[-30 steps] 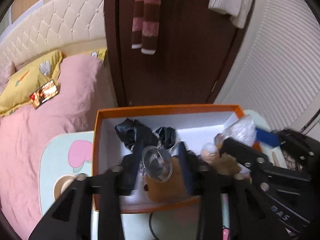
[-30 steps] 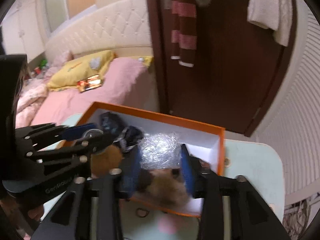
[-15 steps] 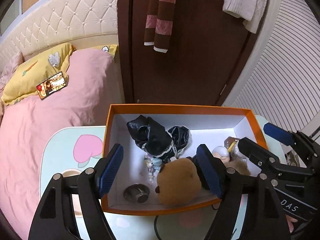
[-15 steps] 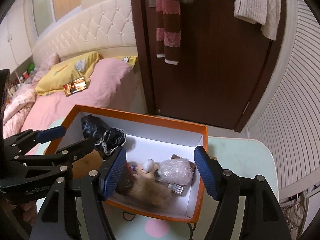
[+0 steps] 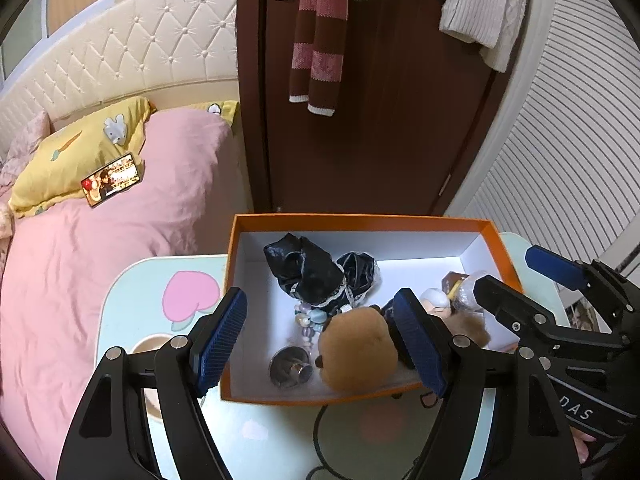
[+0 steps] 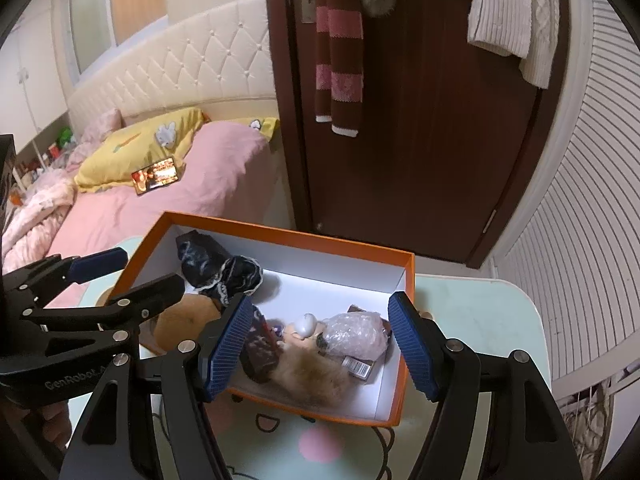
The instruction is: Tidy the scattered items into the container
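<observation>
Orange cardboard box [image 5: 362, 221] on table [image 5: 132, 312]: glossy black fabric [image 5: 308, 270], round brown plush [image 5: 358, 348], crinkled plastic bundle [image 6: 354, 334]. Left gripper [image 5: 320, 338], right gripper [image 6: 320, 344]: jaws apart, empty.

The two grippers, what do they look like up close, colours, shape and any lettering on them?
Both are matte black frames with silver rivets. The left gripper and the right gripper each carry two blue ribbed pads on angular, cut-out fingers. White lettering runs along the bodies: "GenRobot" on the left one in the right wrist view, "DAS" on the right one in the left wrist view. No cables or sleeves show.
</observation>
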{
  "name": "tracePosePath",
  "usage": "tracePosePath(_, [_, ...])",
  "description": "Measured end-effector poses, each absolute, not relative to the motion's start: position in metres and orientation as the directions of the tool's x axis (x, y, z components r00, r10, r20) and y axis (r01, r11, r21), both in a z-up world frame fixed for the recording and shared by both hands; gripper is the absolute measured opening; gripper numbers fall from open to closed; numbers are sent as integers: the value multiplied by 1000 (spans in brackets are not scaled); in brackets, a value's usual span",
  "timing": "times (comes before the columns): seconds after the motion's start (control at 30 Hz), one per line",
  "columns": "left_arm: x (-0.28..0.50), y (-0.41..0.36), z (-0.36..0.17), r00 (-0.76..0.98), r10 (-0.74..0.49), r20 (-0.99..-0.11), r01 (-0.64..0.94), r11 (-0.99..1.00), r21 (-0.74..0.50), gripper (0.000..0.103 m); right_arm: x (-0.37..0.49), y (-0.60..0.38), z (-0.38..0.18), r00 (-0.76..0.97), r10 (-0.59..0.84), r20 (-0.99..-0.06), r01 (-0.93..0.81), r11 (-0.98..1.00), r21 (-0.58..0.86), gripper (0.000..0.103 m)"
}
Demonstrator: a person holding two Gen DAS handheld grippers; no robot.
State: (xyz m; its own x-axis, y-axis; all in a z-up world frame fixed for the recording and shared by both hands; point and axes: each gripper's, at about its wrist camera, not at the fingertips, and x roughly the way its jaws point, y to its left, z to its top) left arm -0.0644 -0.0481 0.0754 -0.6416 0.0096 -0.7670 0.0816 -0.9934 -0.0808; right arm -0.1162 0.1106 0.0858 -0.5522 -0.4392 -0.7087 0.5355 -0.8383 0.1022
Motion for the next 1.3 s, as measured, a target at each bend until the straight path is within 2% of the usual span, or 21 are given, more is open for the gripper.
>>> tracePosePath(0.37, [-12,-51,81,-660,0,-751,99,-991,-88,76,-68,123,95,-565,-444,-695,538,-837,97,71])
tracePosePath(0.5, [15,-54,58,-628,1,-778,137,-984,-112,76,-45,134,79,-559,-428,-710,495,-859,129,80])
tracePosePath(0.6, [27,-53,33,-588,-6,-809,171,-978,-118,76,-33,139,57,-524,-395,-755,457,-878,142,80])
tracePosePath(0.83, [36,-44,1,-555,-61,-829,195,-979,-59,76,-18,130,22,-508,-279,-815,436,-899,37,85])
tracePosePath(0.93, [39,-35,-2,-564,-137,-815,190,-981,33,77,-17,126,9,-467,-273,-841,450,-892,40,85])
tracePosePath(1.03, [40,-35,-7,-591,-177,-787,208,-976,64,87,-24,133,-1,-441,-288,-850,429,-900,82,90])
tracePosePath(1.07, [40,-38,-8,-592,-171,-788,220,-974,46,90,-28,136,-5,-433,-291,-853,412,-906,100,99])
tracePosePath(1.1, [40,-41,-10,-589,-169,-790,233,-972,34,94,-30,139,-7,-436,-287,-853,400,-911,102,103])
tracePosePath(1.2, [36,-45,-13,-571,-185,-800,263,-964,35,103,-33,141,-10,-445,-284,-849,394,-914,99,103])
tracePosePath(1.3, [34,-45,-14,-570,-187,-800,269,-963,33,103,-34,142,-13,-452,-284,-845,394,-914,96,103])
